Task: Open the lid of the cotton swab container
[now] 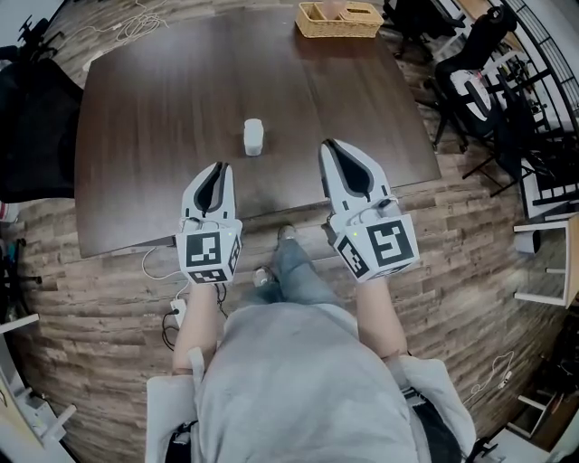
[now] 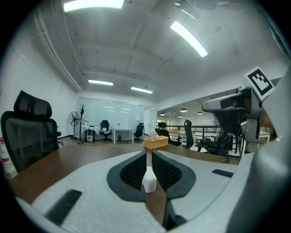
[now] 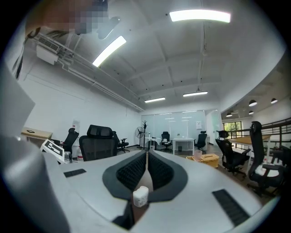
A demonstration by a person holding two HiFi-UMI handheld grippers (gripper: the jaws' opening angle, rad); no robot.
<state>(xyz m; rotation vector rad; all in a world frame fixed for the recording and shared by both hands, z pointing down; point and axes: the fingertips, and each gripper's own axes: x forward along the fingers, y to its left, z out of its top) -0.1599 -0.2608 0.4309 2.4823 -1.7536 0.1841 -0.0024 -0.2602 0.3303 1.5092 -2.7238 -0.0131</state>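
Container [image 1: 253,137], rounded white, sits on wood-grain table [image 1: 154,108]; left gripper [image 1: 220,166], right gripper [image 1: 327,145] closed, empty.

Wicker basket [image 1: 336,31] at far edge of dark table [image 1: 154,118], black office chairs [image 1: 470,77] nearby

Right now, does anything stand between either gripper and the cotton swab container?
Nothing visible does. Only bare table lies between the cotton swab container and the left gripper and right gripper, both shut. The wicker basket sits at the far edge, beyond it.
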